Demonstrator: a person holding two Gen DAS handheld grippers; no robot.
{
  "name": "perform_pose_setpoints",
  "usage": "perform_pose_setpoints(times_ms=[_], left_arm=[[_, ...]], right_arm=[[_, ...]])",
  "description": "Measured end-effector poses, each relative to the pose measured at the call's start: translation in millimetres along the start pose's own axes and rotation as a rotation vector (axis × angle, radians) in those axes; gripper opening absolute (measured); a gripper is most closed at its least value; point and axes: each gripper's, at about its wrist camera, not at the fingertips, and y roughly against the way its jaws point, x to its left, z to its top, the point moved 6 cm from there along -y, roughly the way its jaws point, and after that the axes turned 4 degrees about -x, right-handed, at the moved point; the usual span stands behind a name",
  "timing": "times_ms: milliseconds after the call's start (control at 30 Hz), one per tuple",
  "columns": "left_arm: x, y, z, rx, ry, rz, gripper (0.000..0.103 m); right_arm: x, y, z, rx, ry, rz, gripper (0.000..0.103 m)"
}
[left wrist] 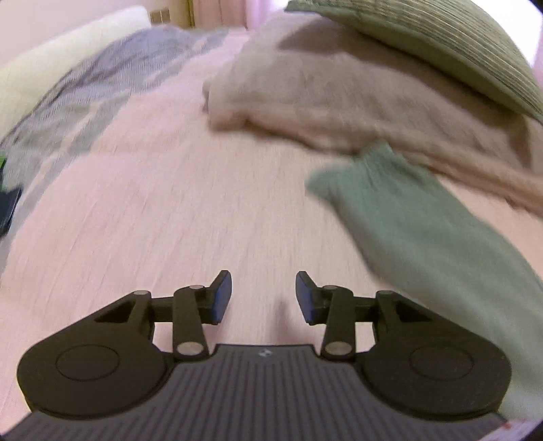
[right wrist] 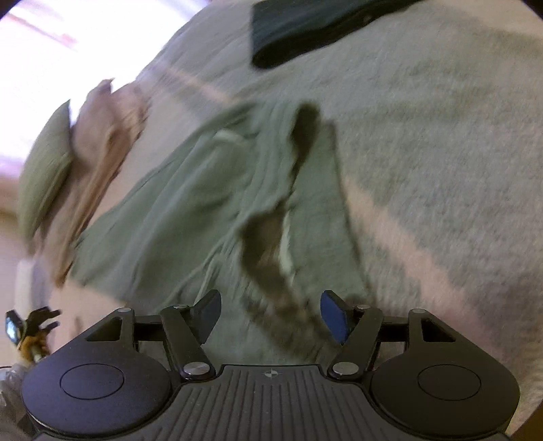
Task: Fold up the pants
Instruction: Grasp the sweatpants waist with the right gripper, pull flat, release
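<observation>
The green pants (right wrist: 190,203) lie spread on the bed, blurred, with a dark open waist or pocket gap (right wrist: 268,251) near the front. My right gripper (right wrist: 271,317) hangs over that end, open; the fabric shows between its fingers, but the pads do not press on it. In the left wrist view one green pant leg (left wrist: 424,237) runs down the right side. My left gripper (left wrist: 264,295) is open over the bare pink bedspread (left wrist: 186,210), left of that leg, with nothing between its fingers.
A beige garment (left wrist: 322,95) and a green ribbed pillow (left wrist: 441,44) lie beyond the leg. A grey patterned blanket (left wrist: 85,88) and a white pillow (left wrist: 51,57) are at the far left. A dark folded item (right wrist: 322,27) sits past the pants on a grey blanket (right wrist: 441,135).
</observation>
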Motion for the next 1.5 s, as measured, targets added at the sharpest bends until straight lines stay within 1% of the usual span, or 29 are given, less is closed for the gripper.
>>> perform_pose_setpoints(times_ms=[100, 167, 200, 267, 333, 433, 467, 500, 533, 567, 600, 633, 700, 733, 767, 800, 833, 900, 933, 967, 1000, 1033, 1067, 1100, 1133, 1200, 1333, 1433, 1500], left_arm=[[1.8, 38.8, -42.6, 0.065, 0.013, -0.025, 0.036], [2.9, 62.7, -73.4, 0.098, 0.065, -0.038, 0.036], [1.5, 67.6, -84.8, 0.119, 0.09, -0.045, 0.036], [-4.4, 79.7, -109.6, 0.156, 0.122, -0.047, 0.036], [-10.6, 89.6, -125.5, 0.18, 0.133, -0.049, 0.036], [-19.6, 107.6, -132.3, 0.158, 0.136, -0.066, 0.035], [-23.8, 112.3, -133.7, 0.145, 0.129, -0.075, 0.035], [-27.4, 114.9, -136.8, 0.137, 0.119, -0.077, 0.035], [-31.9, 116.6, -142.8, 0.14, 0.107, -0.073, 0.035], [-36.4, 115.6, -149.0, 0.156, 0.1, -0.067, 0.035], [-40.9, 115.1, -155.8, 0.181, 0.102, -0.062, 0.034], [-43.4, 117.1, -160.4, 0.196, 0.107, -0.065, 0.033], [-49.4, 125.4, -163.2, 0.181, 0.097, -0.08, 0.033], [-50.8, 128.1, -163.8, 0.177, 0.083, -0.075, 0.033], [-50.8, 131.5, -164.9, 0.177, 0.076, -0.068, 0.033], [-50.2, 134.0, -165.5, 0.175, 0.079, -0.067, 0.033], [-49.9, 135.4, -166.1, 0.175, 0.086, -0.064, 0.033], [-46.7, 138.3, -168.1, 0.172, 0.108, -0.047, 0.033], [-45.2, 139.6, -169.2, 0.175, 0.125, -0.041, 0.033], [-43.8, 140.4, -168.8, 0.178, 0.136, -0.039, 0.033], [-44.2, 140.4, -169.0, 0.179, 0.14, -0.034, 0.033], [-43.5, 143.1, -168.0, 0.174, 0.133, -0.028, 0.033], [-40.8, 147.9, -168.2, 0.164, 0.123, -0.023, 0.033], [-36.9, 153.2, -168.1, 0.153, 0.113, -0.016, 0.033], [-30.7, 158.8, -168.3, 0.148, 0.104, -0.003, 0.033], [-11.1, 170.6, -173.7, 0.154, 0.124, 0.032, 0.034], [29.8, 193.8, -194.7, 0.194, 0.197, 0.116, 0.033], [50.9, 212.2, -209.1, 0.21, 0.25, 0.155, 0.034], [61.7, 220.9, -216.6, 0.217, 0.275, 0.169, 0.035]], right_arm=[[13.6, -16.6, 13.7, -0.022, 0.083, 0.07, 0.062], [21.4, -36.1, 30.4, -0.045, 0.078, 0.13, 0.062], [22.7, -48.7, 35.1, -0.028, 0.064, 0.157, 0.061], [24.1, -72.8, 38.8, 0.025, 0.055, 0.192, 0.007], [27.7, -72.8, 43.5, 0.005, 0.067, 0.165, 0.006], [50.4, -19.2, 57.8, -0.212, 0.195, 0.158, 0.006], [46.0, -6.3, 62.3, -0.282, 0.213, 0.102, 0.006], [34.2, -12.4, 60.3, -0.284, 0.196, 0.057, 0.006], [15.9, -33.7, 53.7, -0.208, 0.149, 0.001, 0.007], [-3.4, -61.9, 42.8, -0.084, 0.121, -0.048, 0.007], [-14.8, -77.0, 36.3, -0.037, 0.098, -0.035, 0.007], [-20.5, -77.6, 38.8, -0.051, 0.032, 0.001, 0.012], [-17.8, -63.6, 50.2, -0.068, -0.04, 0.075, 0.037], [-14.7, -53.0, 56.9, -0.107, -0.024, 0.113, 0.06], [-12.3, -43.3, 65.8, -0.153, -0.01, 0.154, 0.068], [-11.9, -39.6, 76.3, -0.181, -0.001, 0.186, 0.068], [-13.4, -42.9, 84.6, -0.185, 0.002, 0.178, 0.068], [-22.2, -66.0, 101.3, -0.137, -0.005, 0.145, 0.067], [-27.8, -80.7, 105.0, -0.103, 0.01, 0.12, 0.052], [-33.9, -91.7, 106.9, -0.08, 0.056, 0.056, 0.019], [-36.9, -95.6, 110.5, -0.064, 0.108, -0.004, 0.018], [-41.3, -88.1, 118.0, -0.092, 0.103, 0.002, 0.018], [-49.4, -70.4, 124.7, -0.16, 0.061, -0.05, 0.029], [-57.9, -53.7, 124.6, -0.191, 0.038, -0.082, 0.041], [-64.8, -34.1, 120.7, -0.2, 0.025, -0.077, 0.059], [-75.3, 7.6, 98.5, -0.193, -0.007, -0.004, 0.062], [-83.7, 48.5, 17.3, -0.057, -0.124, 0.07, 0.075], [-89.2, 41.0, -48.9, 0.036, -0.276, 0.109, 0.076], [-89.1, 24.8, -74.1, 0.06, -0.325, 0.107, 0.076]])
